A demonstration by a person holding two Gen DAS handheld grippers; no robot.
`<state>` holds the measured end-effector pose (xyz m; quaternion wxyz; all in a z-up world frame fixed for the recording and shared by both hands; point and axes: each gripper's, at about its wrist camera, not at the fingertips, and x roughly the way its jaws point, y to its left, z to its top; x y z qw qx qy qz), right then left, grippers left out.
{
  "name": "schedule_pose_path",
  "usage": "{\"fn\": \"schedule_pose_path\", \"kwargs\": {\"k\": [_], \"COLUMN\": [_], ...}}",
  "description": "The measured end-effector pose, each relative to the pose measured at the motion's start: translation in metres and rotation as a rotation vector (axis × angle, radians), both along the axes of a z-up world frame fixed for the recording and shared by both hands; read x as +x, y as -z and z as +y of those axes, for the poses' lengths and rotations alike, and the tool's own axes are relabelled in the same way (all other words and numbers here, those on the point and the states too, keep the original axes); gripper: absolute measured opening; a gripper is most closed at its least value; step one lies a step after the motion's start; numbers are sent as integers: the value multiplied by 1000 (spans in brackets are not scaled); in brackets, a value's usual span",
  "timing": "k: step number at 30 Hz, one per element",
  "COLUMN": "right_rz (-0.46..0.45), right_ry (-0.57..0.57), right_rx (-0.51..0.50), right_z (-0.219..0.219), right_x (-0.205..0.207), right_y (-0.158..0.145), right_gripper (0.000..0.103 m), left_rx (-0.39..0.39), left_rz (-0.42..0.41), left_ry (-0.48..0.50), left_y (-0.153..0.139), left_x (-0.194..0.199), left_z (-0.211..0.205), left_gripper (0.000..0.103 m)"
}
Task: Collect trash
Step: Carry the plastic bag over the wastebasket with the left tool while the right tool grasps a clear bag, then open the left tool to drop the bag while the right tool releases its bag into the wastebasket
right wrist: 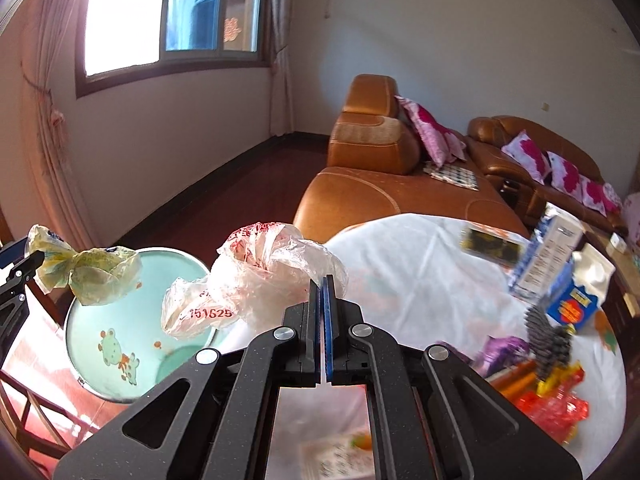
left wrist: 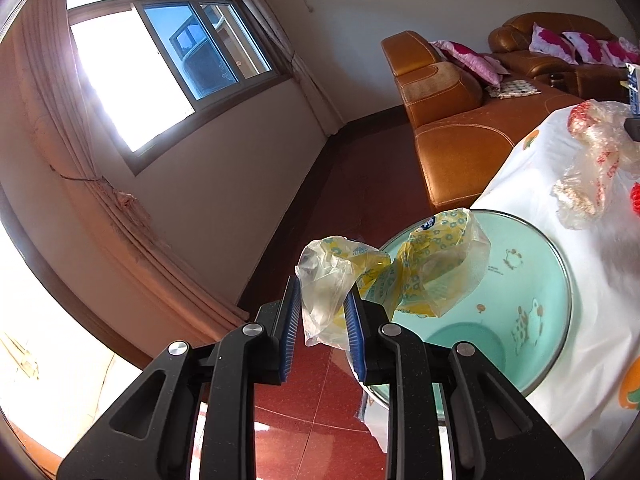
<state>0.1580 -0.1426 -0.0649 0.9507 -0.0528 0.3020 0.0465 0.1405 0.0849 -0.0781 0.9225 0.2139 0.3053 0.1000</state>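
My left gripper stands with its jaws a bag's width apart around a crumpled yellow-printed clear plastic bag. The bag hangs over the rim of a mint-green basin with cartoon animals. In the right wrist view the same bag and basin are at the left. My right gripper is shut on a clear plastic bag with red print, held above the table edge beside the basin. That bag also shows in the left wrist view.
A round table under a white cloth holds a blue-and-white carton, a blue snack pouch, red wrappers and a purple wrapper. An orange leather sofa stands behind the table. The floor is red tile.
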Motion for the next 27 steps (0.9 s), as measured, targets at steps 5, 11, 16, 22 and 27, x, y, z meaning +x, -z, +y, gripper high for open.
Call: {"fn": "schedule_pose_path", "kwargs": {"k": [5, 11, 16, 22, 27], "right_rz": [17, 33, 39, 46, 56], "right_ry": [-35, -66, -79, -94, -119], "right_rx": [-17, -37, -43, -52, -40], "right_z": [22, 41, 47, 56, 62], "right_x": [10, 18, 22, 24, 25], "right_y": [7, 13, 15, 18, 21], "right_gripper": [2, 2, 2, 2, 3], "left_rx": [14, 16, 16, 10, 4], "left_rz": [8, 14, 15, 18, 18], "left_ry": [-17, -25, -26, -21, -10], "left_y": [4, 6, 7, 7, 8], "left_x": [4, 6, 7, 7, 6], "left_z": [4, 9, 12, 12, 10], "left_gripper": [23, 23, 24, 24, 28]}}
